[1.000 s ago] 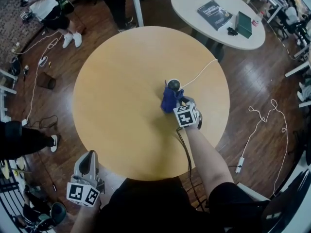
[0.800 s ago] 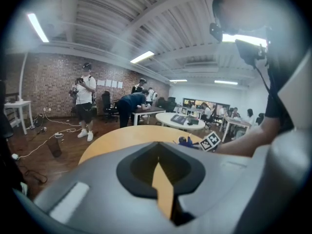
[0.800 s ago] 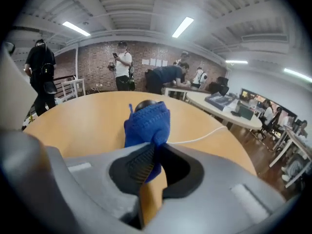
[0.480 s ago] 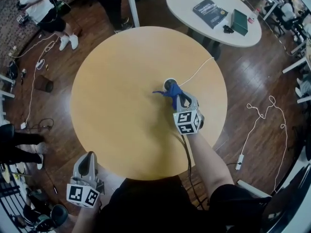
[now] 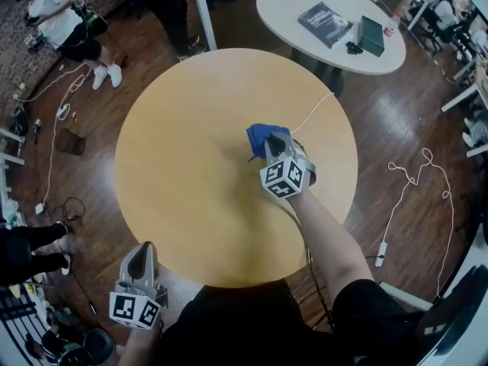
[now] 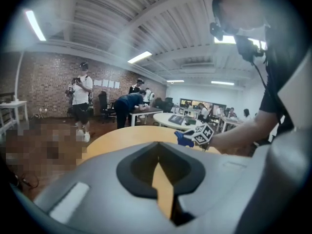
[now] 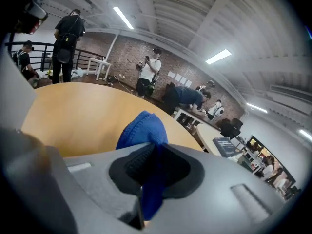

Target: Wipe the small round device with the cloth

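My right gripper (image 5: 271, 145) hangs over the right half of the round wooden table (image 5: 183, 166), shut on a blue cloth (image 5: 261, 134). The cloth bunches out past the jaws (image 7: 141, 130) and clears the tabletop. In the left gripper view it shows as a blue tuft (image 6: 181, 138) ahead of the marker cube. No view shows the small round device; its white cable (image 5: 316, 111) runs in under the cloth and gripper. My left gripper (image 5: 143, 248) stays low at the near left, off the table's edge, its jaws (image 6: 161, 179) together with nothing between them.
A white oval table (image 5: 290, 6) beyond holds a dark book (image 5: 326, 19) and a green one (image 5: 372, 35). People stand at the far left (image 5: 65, 14). Loose cables lie on the wooden floor at the right (image 5: 412, 181) and left (image 5: 57, 113).
My right gripper has risen and rolled, lifting the blue cloth off the device. The device showed earlier and is now covered. The left gripper has not moved.
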`<state>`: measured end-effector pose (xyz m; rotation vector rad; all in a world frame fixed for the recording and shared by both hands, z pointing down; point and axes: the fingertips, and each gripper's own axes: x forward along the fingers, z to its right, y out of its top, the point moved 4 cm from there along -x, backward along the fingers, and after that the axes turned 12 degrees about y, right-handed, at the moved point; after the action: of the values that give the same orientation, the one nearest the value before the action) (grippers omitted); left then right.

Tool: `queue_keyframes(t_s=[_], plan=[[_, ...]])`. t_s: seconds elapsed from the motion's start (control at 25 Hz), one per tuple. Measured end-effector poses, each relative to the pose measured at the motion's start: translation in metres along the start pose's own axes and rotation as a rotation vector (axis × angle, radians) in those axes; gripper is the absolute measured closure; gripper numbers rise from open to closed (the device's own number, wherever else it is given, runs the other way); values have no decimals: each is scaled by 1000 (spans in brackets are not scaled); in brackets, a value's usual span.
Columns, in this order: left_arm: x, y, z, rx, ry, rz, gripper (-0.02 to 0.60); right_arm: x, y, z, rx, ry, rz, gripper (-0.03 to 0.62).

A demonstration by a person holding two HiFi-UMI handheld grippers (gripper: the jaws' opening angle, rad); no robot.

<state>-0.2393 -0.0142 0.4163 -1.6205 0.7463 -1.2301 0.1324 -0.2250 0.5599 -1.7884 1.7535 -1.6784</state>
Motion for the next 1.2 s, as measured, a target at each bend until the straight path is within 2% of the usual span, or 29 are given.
queue_keyframes(t_s=[0.16,0.4,0.6,0.72,0.84,0.88,0.96,1.04,1.16,1.2], plan=[[1,0,-10,-6,-6,-5,577,7,-13,-30,31,93,-50,557],[13,-2,-13,-18,-53,-4,577,-6,-33,-88,55,189,-109,557],[36,7,-2,-35,-166,32,577,-35,-59,-141,85,248,-202,557],[50,9,4,-41,-244,38,577,-48,-68,-174,162,318,-248,549],[61,4,18,-59,-332,30,577,-70,-75,-206,293,438,-275,402],[66,-1,27,-65,-366,25,577,-82,-77,-211,332,447,-261,398],[76,-13,45,-64,-436,9,577,-109,-76,-217,406,418,-189,399],[84,-25,59,-47,-497,-5,577,-140,-66,-219,450,337,-103,399],[92,-33,75,-29,-551,-5,577,-186,-40,-207,415,169,-17,404],[94,-32,80,-26,-564,5,577,-201,-30,-199,414,114,14,430]])
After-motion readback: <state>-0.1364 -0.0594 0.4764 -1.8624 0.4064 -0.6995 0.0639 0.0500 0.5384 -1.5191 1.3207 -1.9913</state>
